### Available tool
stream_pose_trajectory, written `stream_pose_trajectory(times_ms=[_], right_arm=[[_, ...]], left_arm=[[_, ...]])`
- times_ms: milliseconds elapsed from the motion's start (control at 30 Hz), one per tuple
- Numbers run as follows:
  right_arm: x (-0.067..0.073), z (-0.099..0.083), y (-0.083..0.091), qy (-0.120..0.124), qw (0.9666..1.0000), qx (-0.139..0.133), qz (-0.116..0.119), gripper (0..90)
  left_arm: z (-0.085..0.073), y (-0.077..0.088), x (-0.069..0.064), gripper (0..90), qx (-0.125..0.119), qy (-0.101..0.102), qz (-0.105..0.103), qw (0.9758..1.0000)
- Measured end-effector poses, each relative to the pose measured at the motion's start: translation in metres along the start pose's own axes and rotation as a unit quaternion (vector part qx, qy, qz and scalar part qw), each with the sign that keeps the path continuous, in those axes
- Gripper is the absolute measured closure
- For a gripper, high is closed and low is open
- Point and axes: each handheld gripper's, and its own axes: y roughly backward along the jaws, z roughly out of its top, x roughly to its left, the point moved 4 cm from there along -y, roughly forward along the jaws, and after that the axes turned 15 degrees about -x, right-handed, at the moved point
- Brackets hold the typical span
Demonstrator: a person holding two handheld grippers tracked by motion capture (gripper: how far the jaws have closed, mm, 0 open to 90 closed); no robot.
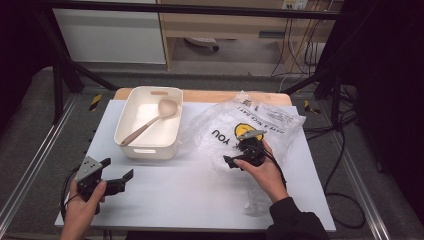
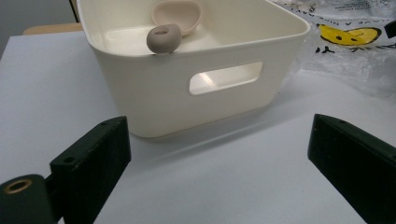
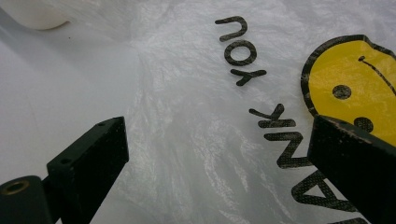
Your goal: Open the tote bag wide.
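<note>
A cream plastic bin (image 1: 148, 125) stands on the white table at the back left, with a beige ladle (image 1: 150, 122) lying inside, its handle end on the near rim (image 2: 164, 38). A clear plastic bag (image 1: 245, 127) printed with a yellow smiley and "THANK YOU" lies crumpled right of the bin. My right gripper (image 1: 231, 162) hovers open just over the bag's near left part, and the bag's print (image 3: 243, 51) fills the space between its jaws. My left gripper (image 1: 122, 176) is open at the table's front left, facing the bin's handle cut-out (image 2: 225, 77), with nothing between its jaws.
The white tabletop (image 1: 190, 190) has free room in front of the bin and the bag. Black frame rails run along both sides, and cables lie on the floor at the right. A cabinet stands behind the table.
</note>
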Motion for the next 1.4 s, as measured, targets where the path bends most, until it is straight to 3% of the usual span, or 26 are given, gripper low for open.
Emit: stream_pose_trajectory(times_ms=[667,900,1400], right_arm=[[-0.007,-0.023,-0.032,0.005,0.9987,0.050,-0.001,5.9],[-0.006,-0.024,-0.035,0.013,0.9989,0.045,-0.008,6.0],[-0.020,-0.022,-0.026,-0.002,0.9995,0.019,-0.025,44.3]], left_arm=[[-0.001,-0.001,-0.001,5.5,0.004,-0.001,-0.001,1.0000],[-0.001,-0.001,-0.001,5.5,0.005,-0.002,0.000,1.0000],[-0.002,-0.001,-0.001,5.5,0.006,-0.003,0.001,1.0000]])
